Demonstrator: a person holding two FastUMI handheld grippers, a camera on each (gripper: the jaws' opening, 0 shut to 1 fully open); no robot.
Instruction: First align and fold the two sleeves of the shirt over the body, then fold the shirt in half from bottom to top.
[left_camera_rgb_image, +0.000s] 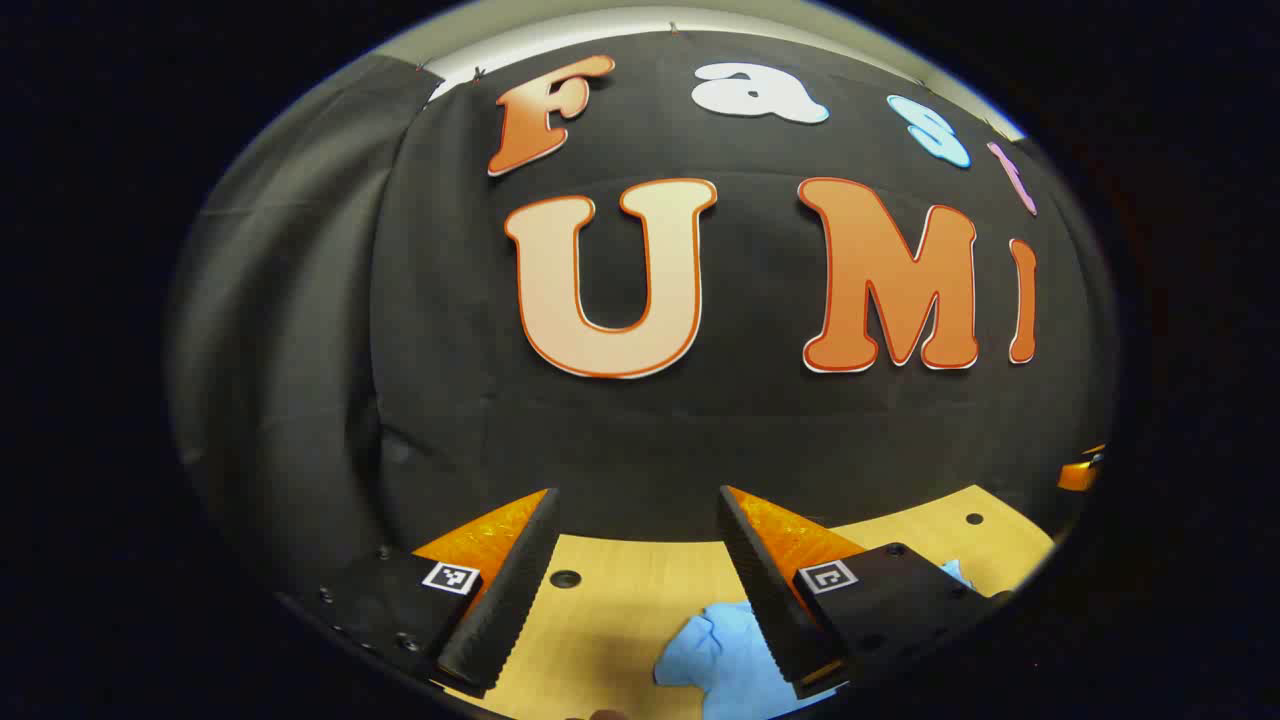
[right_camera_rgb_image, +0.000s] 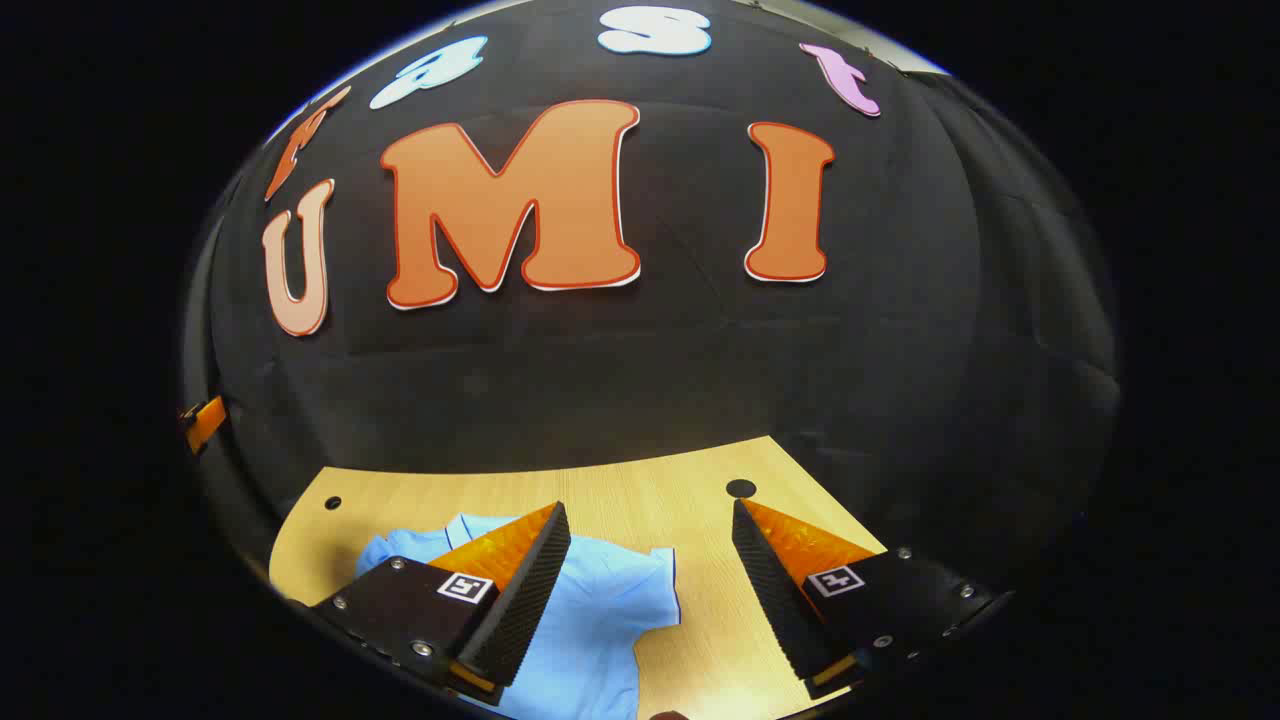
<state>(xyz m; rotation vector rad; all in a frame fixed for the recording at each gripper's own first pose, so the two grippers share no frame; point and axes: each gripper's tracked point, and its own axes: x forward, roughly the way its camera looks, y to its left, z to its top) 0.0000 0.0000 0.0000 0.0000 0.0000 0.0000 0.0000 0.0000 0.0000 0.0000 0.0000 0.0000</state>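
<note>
On the table: I see the shirt (right_camera_rgb_image: 600, 610), light blue, soft and rumpled, lying flat on the wood.
Sleeve: one short sleeve (right_camera_rgb_image: 655, 590) spreads out sideways between my right fingers.
Right gripper (right_camera_rgb_image: 650, 590): I hold it above the shirt, jaws wide apart, gripping nothing.
Left gripper (left_camera_rgb_image: 640, 590): raised, jaws apart, empty; ridged inner faces, shirt edge (left_camera_rgb_image: 725, 650) below.
Table (right_camera_rgb_image: 640, 480): pale wood grain, round holes.

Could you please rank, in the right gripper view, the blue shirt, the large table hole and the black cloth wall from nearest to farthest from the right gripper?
From the right gripper:
1. Blue shirt, under its left finger.
2. Large table hole, ahead, slightly right.
3. Black cloth wall, behind the table's far edge.
</note>
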